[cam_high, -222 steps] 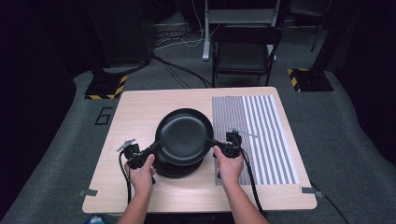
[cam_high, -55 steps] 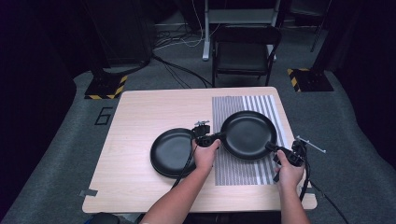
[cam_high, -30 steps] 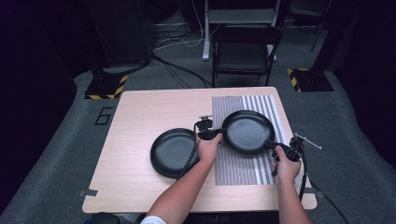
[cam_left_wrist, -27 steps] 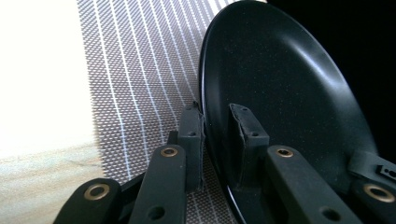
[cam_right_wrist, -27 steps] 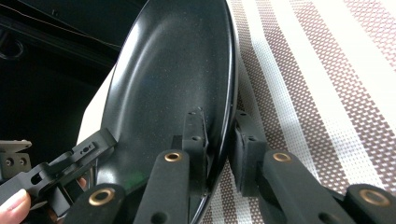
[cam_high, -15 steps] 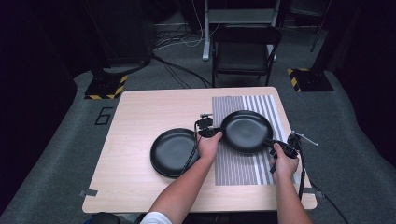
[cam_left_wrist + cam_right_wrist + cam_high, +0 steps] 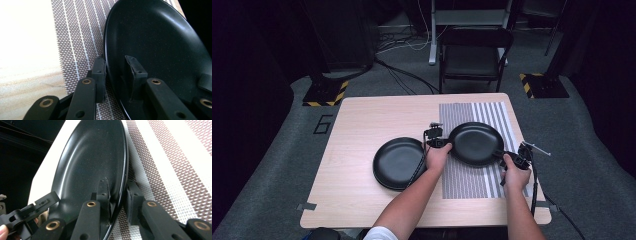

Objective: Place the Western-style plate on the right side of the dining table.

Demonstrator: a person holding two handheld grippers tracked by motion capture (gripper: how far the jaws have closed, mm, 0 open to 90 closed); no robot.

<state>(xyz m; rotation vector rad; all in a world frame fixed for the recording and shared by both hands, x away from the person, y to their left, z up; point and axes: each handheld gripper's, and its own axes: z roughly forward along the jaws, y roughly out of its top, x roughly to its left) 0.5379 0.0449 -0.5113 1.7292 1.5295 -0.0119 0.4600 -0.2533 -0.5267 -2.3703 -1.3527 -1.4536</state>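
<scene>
Both grippers hold a black plate (image 7: 475, 143) low over the striped placemat (image 7: 472, 177). My left gripper (image 7: 437, 142) is shut on its left rim; in the left gripper view the plate (image 7: 160, 50) has one jaw under the rim and one on the inside, with the gripper (image 7: 115, 75) straddling the edge. My right gripper (image 7: 512, 159) is shut on the opposite rim, and in the right gripper view that gripper (image 7: 117, 195) clamps the plate (image 7: 92, 160) the same way. A second black plate (image 7: 399, 162) lies on the wooden table to the left.
The wooden table (image 7: 362, 125) has bare wood at the back and left. The placemat covers its right part, close to the right edge. A dark chair (image 7: 474, 55) stands behind the table. Cables trail from both grippers toward the front edge.
The plate was at the table's middle, over the other plate, and now hangs to the right above the placemat. Over the last second it has barely shifted, and both grips are unchanged.
</scene>
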